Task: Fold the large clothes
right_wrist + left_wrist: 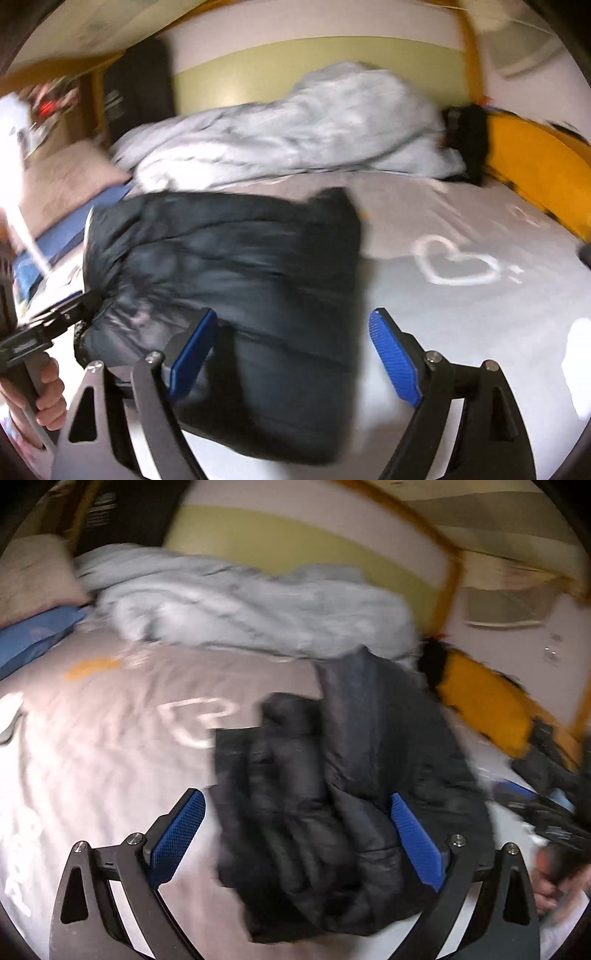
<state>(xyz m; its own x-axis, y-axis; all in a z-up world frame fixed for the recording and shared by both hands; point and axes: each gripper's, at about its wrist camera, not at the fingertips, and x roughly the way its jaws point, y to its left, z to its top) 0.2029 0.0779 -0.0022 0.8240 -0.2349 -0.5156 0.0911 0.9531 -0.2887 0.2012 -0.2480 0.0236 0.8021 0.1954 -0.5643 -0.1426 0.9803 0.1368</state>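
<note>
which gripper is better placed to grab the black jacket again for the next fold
Left, probably. The left gripper stands open with the black jacket bunched between its pads. The right gripper is open at the jacket's edge, half over bare bed sheet.

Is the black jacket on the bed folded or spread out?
Folded: the black jacket lies as a compact, layered bundle on the bed sheet.

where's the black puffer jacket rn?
Black puffer jacket lies bunched on the grey bedsheet, in front of the pale blue duvet, left-centre in the right wrist view.
</note>
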